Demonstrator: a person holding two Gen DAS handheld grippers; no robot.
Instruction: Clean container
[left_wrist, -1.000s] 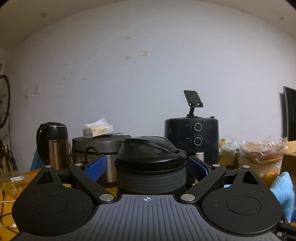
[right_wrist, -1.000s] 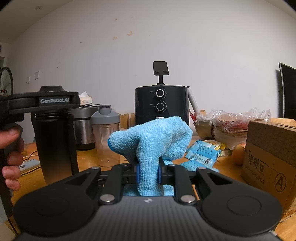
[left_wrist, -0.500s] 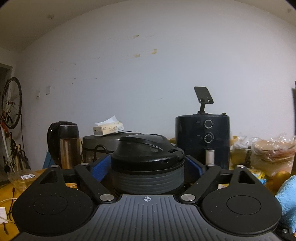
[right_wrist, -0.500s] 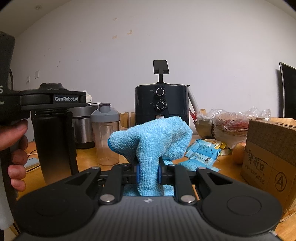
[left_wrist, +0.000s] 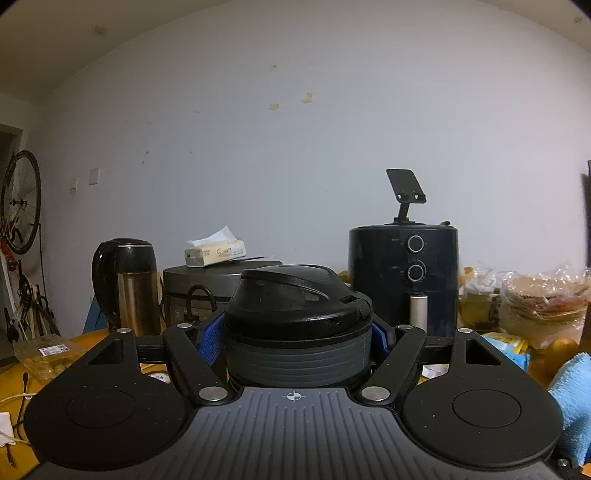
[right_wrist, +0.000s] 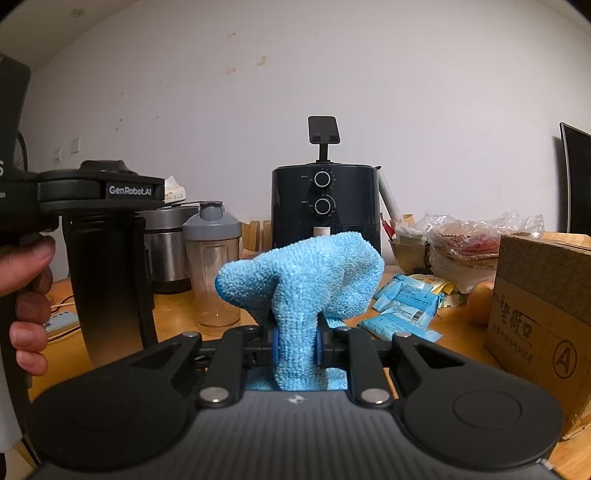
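Note:
A tall black bottle (right_wrist: 107, 280) with a black flip lid (left_wrist: 295, 291) and a grey ribbed collar stands upright on the wooden table. My left gripper (left_wrist: 295, 341) points level at its top. Its jaws are closing, and the blue pads (left_wrist: 211, 341) press on either side of the collar. In the right wrist view a person's hand (right_wrist: 26, 295) holds that gripper at the far left. My right gripper (right_wrist: 297, 349) is shut on a light blue cloth (right_wrist: 306, 273), which bunches up above the fingers, to the right of the bottle and apart from it.
A clear shaker bottle (right_wrist: 214, 266) stands just right of the black bottle. Behind are a rice cooker (left_wrist: 199, 291), a kettle (left_wrist: 125, 284) and a dark air fryer (right_wrist: 325, 206). Blue packets (right_wrist: 402, 306), food bags (right_wrist: 469, 247) and a cardboard box (right_wrist: 543, 317) crowd the right.
My left gripper's jaws have come in from wide apart until the pads meet the bottle's collar. The right gripper and its cloth have not moved.

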